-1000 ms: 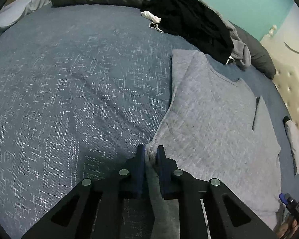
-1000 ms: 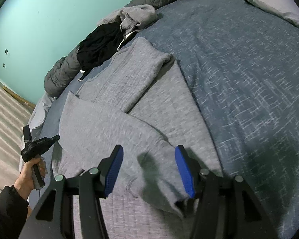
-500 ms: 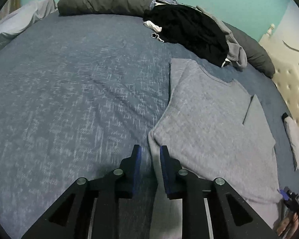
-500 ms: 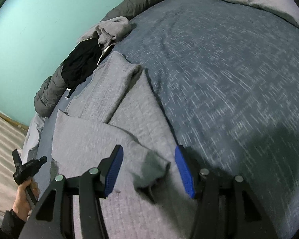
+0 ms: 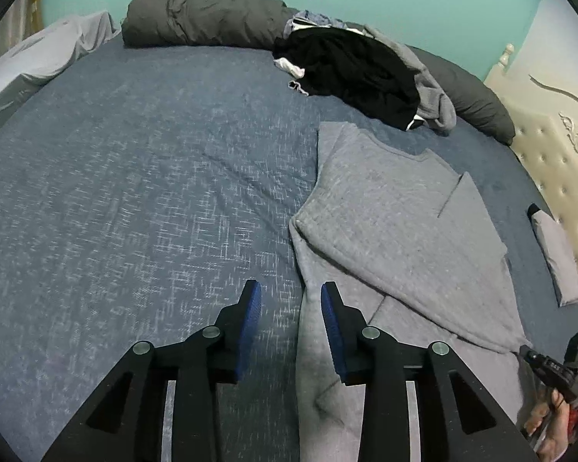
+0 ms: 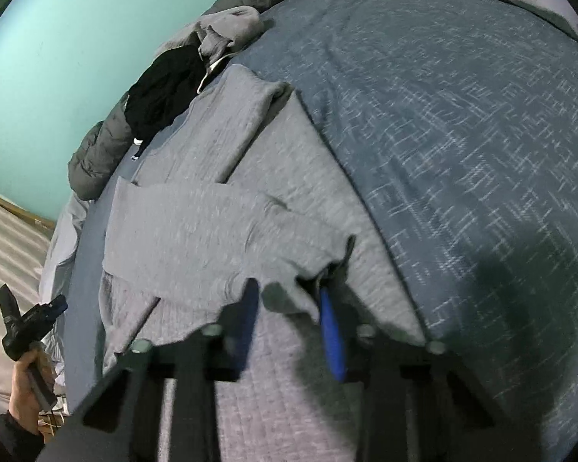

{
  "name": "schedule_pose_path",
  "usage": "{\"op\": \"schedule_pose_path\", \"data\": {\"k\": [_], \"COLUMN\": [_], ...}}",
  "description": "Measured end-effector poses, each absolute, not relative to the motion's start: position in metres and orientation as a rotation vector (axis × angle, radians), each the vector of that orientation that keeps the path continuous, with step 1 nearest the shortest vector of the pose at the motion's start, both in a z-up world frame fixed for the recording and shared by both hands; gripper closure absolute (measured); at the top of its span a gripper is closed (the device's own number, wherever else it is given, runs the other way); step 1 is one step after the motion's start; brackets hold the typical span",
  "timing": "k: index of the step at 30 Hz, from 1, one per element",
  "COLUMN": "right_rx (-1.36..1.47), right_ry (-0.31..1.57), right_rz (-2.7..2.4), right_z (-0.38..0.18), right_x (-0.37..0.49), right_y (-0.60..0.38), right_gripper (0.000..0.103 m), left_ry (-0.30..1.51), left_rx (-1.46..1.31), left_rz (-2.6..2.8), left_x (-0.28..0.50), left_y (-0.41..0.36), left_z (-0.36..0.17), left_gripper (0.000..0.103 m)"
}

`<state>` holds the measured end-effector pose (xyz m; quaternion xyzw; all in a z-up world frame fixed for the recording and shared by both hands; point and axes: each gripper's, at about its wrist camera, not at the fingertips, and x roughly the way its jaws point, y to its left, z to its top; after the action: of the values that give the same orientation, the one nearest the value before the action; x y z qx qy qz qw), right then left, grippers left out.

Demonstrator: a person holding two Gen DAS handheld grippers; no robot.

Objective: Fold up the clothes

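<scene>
Grey sweatshirt (image 5: 397, 211) lies flat on the blue bedspread (image 5: 135, 192), partly folded, one sleeve (image 6: 196, 227) laid across the body.

Left gripper (image 5: 289, 296): jaws opening, nothing between the blue pads — the sweatshirt's edge lies on the bed just beside the right-hand pad, not pinched.

Right gripper (image 6: 287, 296): jaws closing over the sleeve cuff; the frame is motion-blurred, so contact of the pads with the cloth cannot be confirmed.

View differences: the left wrist view alone shows the cream tufted headboard (image 5: 558, 161) and the dark rolled duvet (image 5: 204, 15) along the far edge. The right wrist view alone shows striped flooring (image 6: 7, 238) beside the bed. Both show the black garment (image 5: 358, 73) heaped on a grey hoodie (image 6: 231, 27) — and each shows the other hand's gripper at the frame edge.
</scene>
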<state>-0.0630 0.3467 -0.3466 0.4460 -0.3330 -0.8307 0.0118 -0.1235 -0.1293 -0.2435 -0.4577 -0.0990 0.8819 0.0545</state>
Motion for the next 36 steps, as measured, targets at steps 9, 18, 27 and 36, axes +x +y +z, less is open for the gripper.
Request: {"op": "schedule_pose_path", "data": {"k": [9, 18, 27, 36], "right_rx": [1.459, 1.348, 1.31, 1.271], "right_ry": [-1.049, -1.124, -1.067, -0.97], "right_rz": [-2.573, -2.698, -2.572, -2.506], "right_z": [-0.349, -0.314, -0.332, -0.343], "right_x": [-0.053, -0.043, -0.099, -0.135], "right_y": [0.345, 0.365, 0.335, 0.315], "right_gripper": [0.097, 0.088, 0.085, 0.074], "left_ry": [-0.292, -0.287, -0.283, -0.324], "left_rx": [-1.38, -1.375, -1.425, -1.47], "left_rz": [2.691, 2.69, 2.659, 2.627], "left_x": [-0.119, -0.142, -0.196, -0.275], "left_y": [-0.134, -0.127, -0.104, -0.083], "left_z": [-0.232, -0.233, -0.249, -0.271], "left_gripper": [0.066, 0.055, 0.045, 0.045]}}
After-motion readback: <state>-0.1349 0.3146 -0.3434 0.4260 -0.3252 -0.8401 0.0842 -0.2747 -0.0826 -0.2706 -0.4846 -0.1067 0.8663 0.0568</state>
